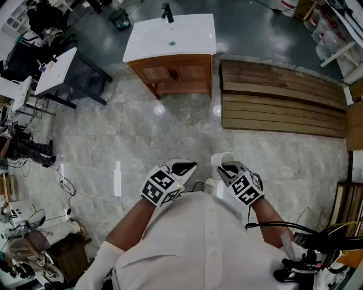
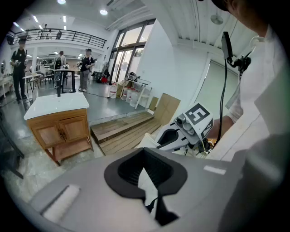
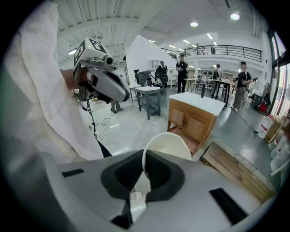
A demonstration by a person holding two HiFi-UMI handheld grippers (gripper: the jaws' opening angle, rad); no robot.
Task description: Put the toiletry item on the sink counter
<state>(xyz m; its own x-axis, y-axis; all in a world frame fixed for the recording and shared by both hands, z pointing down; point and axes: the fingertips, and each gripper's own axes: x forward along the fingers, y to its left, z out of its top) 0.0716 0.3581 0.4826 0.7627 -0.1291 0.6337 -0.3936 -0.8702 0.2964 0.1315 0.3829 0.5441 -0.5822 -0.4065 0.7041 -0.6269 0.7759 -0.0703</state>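
The white sink counter (image 1: 170,37) on its wooden cabinet stands far ahead on the grey floor, with a black tap (image 1: 167,11) at its back edge. I hold both grippers close to my chest. My right gripper (image 1: 227,167) is shut on the rim of a white cup (image 1: 224,159); in the right gripper view the cup (image 3: 168,145) sticks out beyond the jaws of the right gripper (image 3: 144,174). My left gripper (image 1: 182,168) is shut with nothing in it, and its jaws meet in the left gripper view (image 2: 146,174). The sink cabinet (image 2: 56,113) shows at that view's left.
A low wooden slat platform (image 1: 281,96) lies right of the sink cabinet. A white table on a dark frame (image 1: 59,71) stands at the left, with cables (image 1: 67,186) and cluttered desks along the left edge. Several people (image 2: 86,68) stand far behind the sink.
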